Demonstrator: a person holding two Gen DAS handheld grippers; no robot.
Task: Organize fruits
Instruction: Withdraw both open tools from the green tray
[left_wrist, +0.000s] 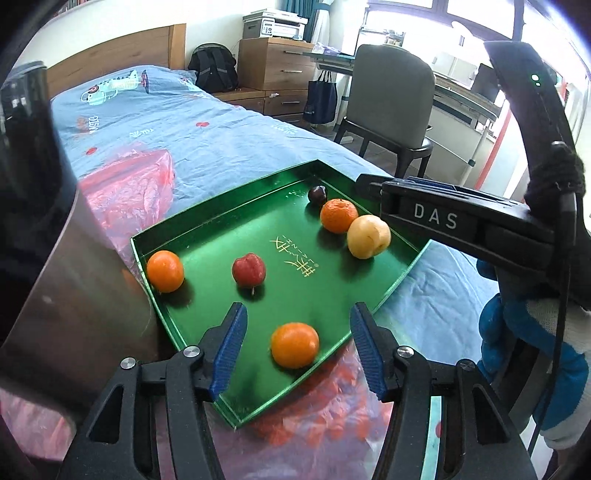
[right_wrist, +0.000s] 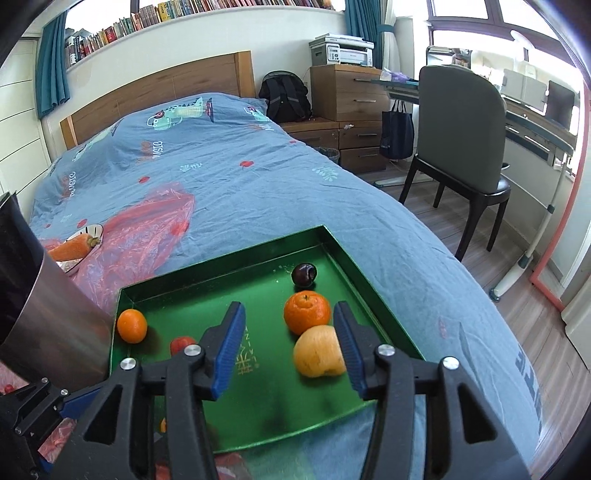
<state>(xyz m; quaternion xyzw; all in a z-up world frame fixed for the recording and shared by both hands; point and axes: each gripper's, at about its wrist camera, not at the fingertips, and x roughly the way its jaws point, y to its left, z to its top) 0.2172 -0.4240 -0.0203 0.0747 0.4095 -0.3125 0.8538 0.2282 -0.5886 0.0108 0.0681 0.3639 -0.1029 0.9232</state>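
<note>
The left gripper (left_wrist: 298, 347) has its ribbed blue pads spread, and a smooth round orange (left_wrist: 294, 345) lies loose between them, touching neither, near the front edge of the shallow glossy green metal tray (left_wrist: 221, 236). The right gripper (right_wrist: 290, 345) also stands with its jaws apart; a matte yellow-orange fruit (right_wrist: 317, 351) with a cleft sits just inside its right pad (right_wrist: 349, 354), and whether the two touch cannot be told. In the left wrist view the right gripper's black plastic body carries the raised letters "DAS" (left_wrist: 435, 216), and a hand in a blue-and-white knitted glove (left_wrist: 532, 339) holds it.

Behind the yellow fruit, along the tray's right edge, rests a dimpled mandarin (right_wrist: 306, 312), touching it, and beyond that a small glossy dark plum (right_wrist: 304, 274) near the far right corner. A second smooth orange (left_wrist: 165, 271) sits at the left corner, with a small red fruit (left_wrist: 248, 270), stem down, nearer the middle. Gold characters (left_wrist: 295, 258) are printed on the tray floor, too small to read.

The tray rests on a wrinkled blue cotton bedspread (right_wrist: 258, 184) printed with the word "MUSIC", beside crinkled pink plastic film (right_wrist: 147, 229).
</note>
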